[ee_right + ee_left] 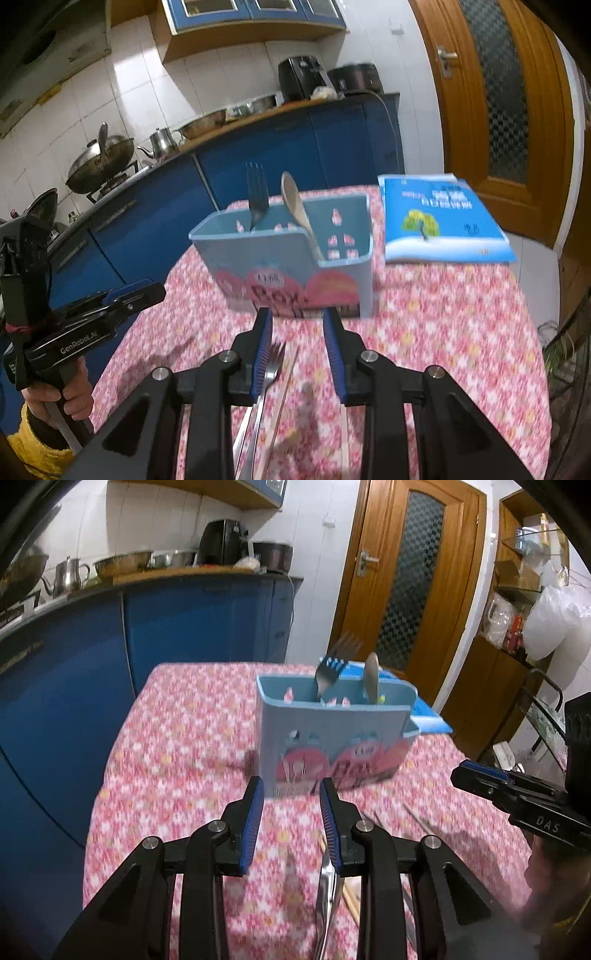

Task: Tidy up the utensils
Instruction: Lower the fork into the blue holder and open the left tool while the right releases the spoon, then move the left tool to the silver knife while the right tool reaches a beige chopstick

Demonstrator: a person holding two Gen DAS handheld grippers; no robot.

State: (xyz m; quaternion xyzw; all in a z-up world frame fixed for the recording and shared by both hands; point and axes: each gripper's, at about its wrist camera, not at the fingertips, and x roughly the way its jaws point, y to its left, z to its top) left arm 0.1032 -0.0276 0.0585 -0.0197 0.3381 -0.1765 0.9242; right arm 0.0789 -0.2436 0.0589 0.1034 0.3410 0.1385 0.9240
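A light blue utensil holder (332, 734) (291, 266) with pink pictures stands on the pink flowered tablecloth (177, 746) (443, 325). A dark fork (327, 672) (256, 195) and a wooden spoon (371, 677) (299, 210) stand upright in it. My left gripper (291, 794) is open and empty just in front of the holder. My right gripper (297, 321) is open and empty, above a steel fork (271, 369) and chopsticks (286, 384) lying on the cloth. A steel utensil (327, 893) and chopsticks (351, 901) lie under the left gripper's right finger.
A blue book (439, 218) (428, 716) lies behind the holder. Blue kitchen cabinets (184, 620) (295, 147) with pots stand beyond the table. A wooden door (410, 572) is at the right. The other gripper shows at each view's edge, the right one (517, 794) and the left one (92, 314).
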